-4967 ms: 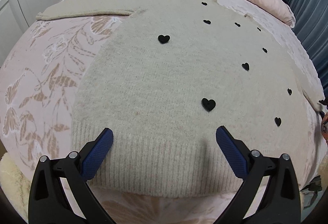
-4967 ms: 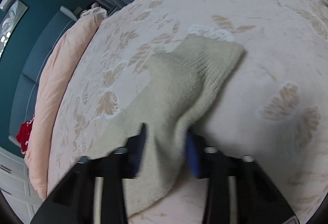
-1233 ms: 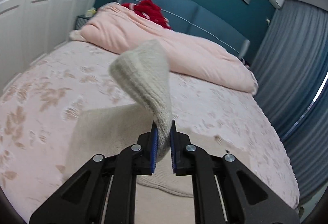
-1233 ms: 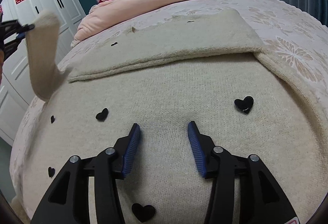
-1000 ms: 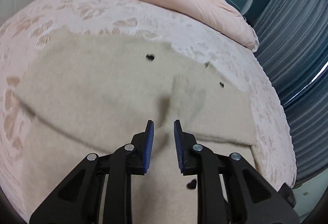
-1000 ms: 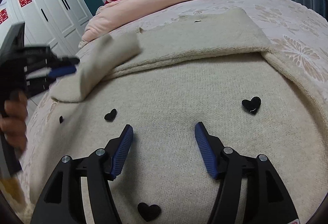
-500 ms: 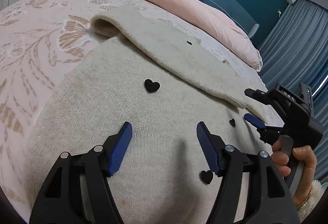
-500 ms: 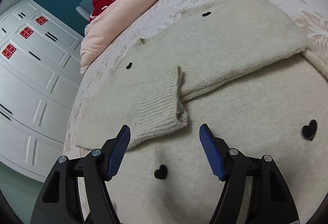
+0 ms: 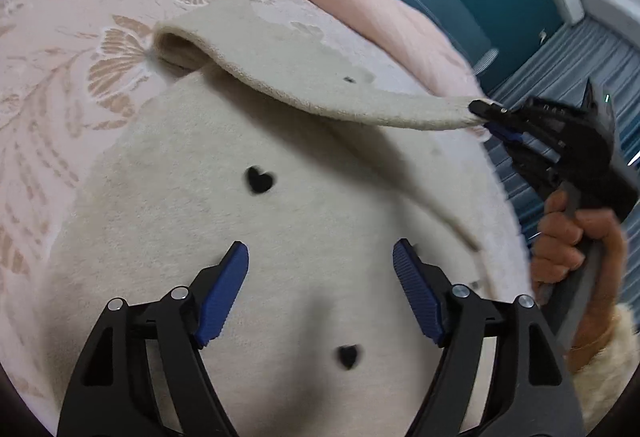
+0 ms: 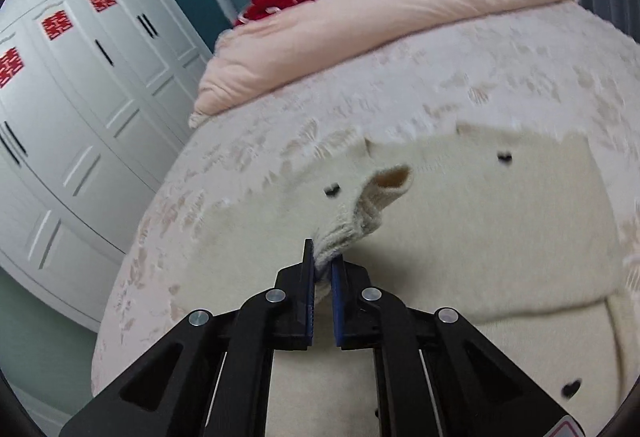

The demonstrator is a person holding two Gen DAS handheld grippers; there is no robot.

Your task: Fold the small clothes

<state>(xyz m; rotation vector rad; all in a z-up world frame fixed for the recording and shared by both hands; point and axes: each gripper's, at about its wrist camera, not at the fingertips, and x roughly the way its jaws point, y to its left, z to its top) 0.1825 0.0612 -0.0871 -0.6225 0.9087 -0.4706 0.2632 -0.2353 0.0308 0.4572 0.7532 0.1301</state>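
Note:
A cream knit sweater (image 9: 304, 205) with small black hearts lies spread on the bed. My left gripper (image 9: 320, 277) is open and empty, hovering just above the sweater's body. My right gripper (image 10: 322, 273) is shut on the ribbed cuff (image 10: 352, 225) of the left sleeve and holds it lifted. In the left wrist view that sleeve (image 9: 320, 85) stretches across the chest to the right gripper (image 9: 486, 113) at the right. The sweater (image 10: 460, 237) fills the lower right wrist view.
The floral pink bedspread (image 9: 60, 57) surrounds the sweater. A rolled pink duvet (image 10: 380, 25) and a red garment (image 10: 276, 1) lie at the headboard. White wardrobes (image 10: 72, 97) stand to the left of the bed. Grey curtains (image 9: 560, 77) hang on the right.
My right gripper has closed on the folded-over sleeve's cuff and lifted it off the sweater. My left gripper has stayed open over the sweater's body.

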